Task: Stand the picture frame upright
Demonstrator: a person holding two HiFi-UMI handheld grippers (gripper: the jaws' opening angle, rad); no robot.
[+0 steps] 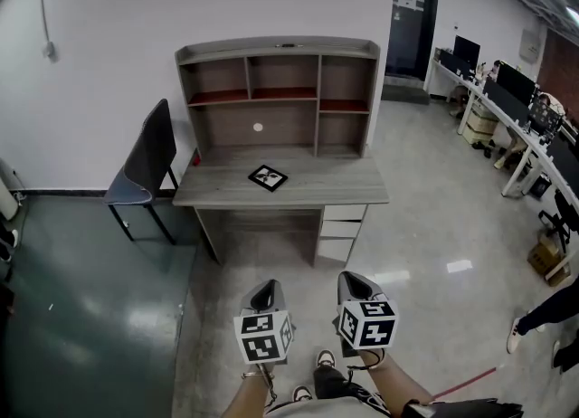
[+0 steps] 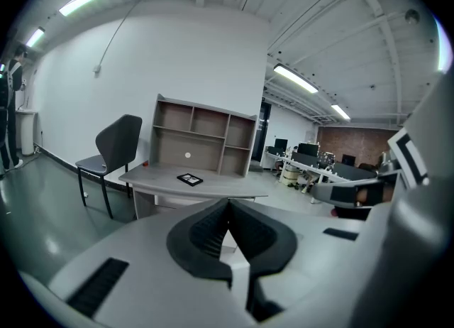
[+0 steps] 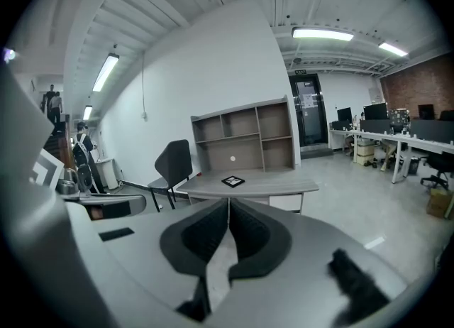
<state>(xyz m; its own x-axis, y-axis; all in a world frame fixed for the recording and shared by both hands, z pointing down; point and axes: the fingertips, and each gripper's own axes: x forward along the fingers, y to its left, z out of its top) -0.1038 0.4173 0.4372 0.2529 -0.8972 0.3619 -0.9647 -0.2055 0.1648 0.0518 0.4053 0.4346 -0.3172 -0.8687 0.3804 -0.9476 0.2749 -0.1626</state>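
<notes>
I see a grey desk [image 1: 298,192] with a shelf hutch and a dark chair [image 1: 149,158] at its left end. My left gripper [image 1: 265,289] and right gripper [image 1: 351,280] hang well short of it, jaws pressed together, empty. The picture frame [image 1: 268,177] lies flat mid-desk.

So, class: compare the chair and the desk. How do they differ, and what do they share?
The chair is dark; the desk is pale grey wood. The desk is far wider and, with its shelves, taller than the chair. The desk bears a frame lying flat; the chair bears nothing that shows. Both stand on legs by the white wall.
</notes>
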